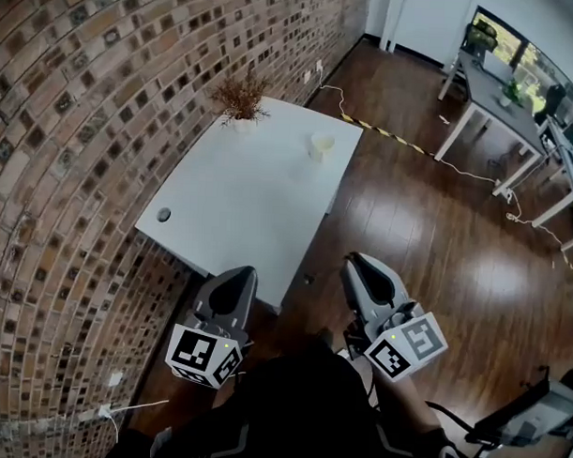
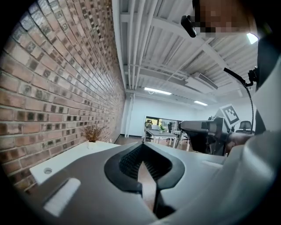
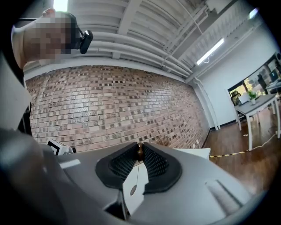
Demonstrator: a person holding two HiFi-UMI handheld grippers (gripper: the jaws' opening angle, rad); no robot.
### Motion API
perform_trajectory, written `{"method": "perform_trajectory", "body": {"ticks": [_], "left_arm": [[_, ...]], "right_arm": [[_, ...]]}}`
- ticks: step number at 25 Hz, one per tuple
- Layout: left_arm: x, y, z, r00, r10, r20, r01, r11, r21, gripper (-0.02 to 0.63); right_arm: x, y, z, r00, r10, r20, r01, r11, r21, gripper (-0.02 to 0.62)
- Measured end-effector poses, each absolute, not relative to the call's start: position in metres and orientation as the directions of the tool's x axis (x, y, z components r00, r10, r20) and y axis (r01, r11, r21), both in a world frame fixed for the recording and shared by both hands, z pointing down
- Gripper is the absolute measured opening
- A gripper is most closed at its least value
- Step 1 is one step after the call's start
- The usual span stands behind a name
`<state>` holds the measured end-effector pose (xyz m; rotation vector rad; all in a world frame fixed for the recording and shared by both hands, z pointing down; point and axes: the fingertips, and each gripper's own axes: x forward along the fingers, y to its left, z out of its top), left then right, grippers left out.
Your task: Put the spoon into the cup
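Observation:
A pale cup (image 1: 320, 145) stands near the far right edge of the white table (image 1: 259, 213). Both grippers hang over the wooden floor, short of the table's near edge. My right gripper (image 1: 358, 262) (image 3: 139, 151) is shut on a small brown thing (image 3: 139, 150) pinched at its tips; it looks like the spoon seen end-on, and the head view does not show it. My left gripper (image 1: 240, 273) (image 2: 141, 149) has its tips together with nothing between them. Its view also shows the right gripper's body (image 2: 202, 132) alongside.
A dried plant in a white pot (image 1: 242, 102) stands at the table's far corner, and a round grommet hole (image 1: 164, 214) lies near its left edge. The brick wall (image 1: 63, 169) runs along the left. Desks (image 1: 498, 90) and a taped floor cable (image 1: 393, 135) lie beyond.

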<state>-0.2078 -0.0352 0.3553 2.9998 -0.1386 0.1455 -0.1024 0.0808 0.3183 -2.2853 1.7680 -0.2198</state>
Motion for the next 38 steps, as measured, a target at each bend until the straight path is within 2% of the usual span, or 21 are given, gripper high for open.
{"method": "perform_trajectory", "body": {"ticks": [4,9,17,24,30,38], "left_arm": [[-0.15,-0.016,0.357,0.992,-0.076,0.106,-0.089,-0.988,0.123,-0.006],[-0.09,0.0,0.353,0.985,-0.125,0.117,-0.142,-0.979,0.147,-0.006],[-0.011,0.005,0.357,0.985,-0.095,0.142,-0.115,-0.983,0.142,-0.006],[0.043,-0.024,0.361,0.981,-0.134,0.137,-0.147,-0.985,0.089,-0.006],[0.09,-0.071,0.368,0.978,-0.159,0.137,-0.178,-0.974,0.138,-0.006],[0.116,-0.139,0.374,0.957,-0.251,0.143,-0.275,-0.944,0.183,-0.006]], "right_arm": [[-0.044,0.098,0.318,0.266,-0.963,-0.037,-0.925,-0.244,-0.291,0.051],[0.011,0.118,0.316,0.242,-0.969,-0.045,-0.938,-0.222,-0.267,0.051],[0.082,0.113,0.326,0.241,-0.97,-0.041,-0.929,-0.219,-0.297,0.051],[0.138,0.074,0.329,0.18,-0.983,-0.031,-0.947,-0.164,-0.275,0.051],[0.182,0.011,0.33,0.107,-0.994,-0.01,-0.958,-0.1,-0.27,0.051],[0.227,-0.066,0.323,0.028,-0.999,0.015,-0.961,-0.031,-0.274,0.051]]}}
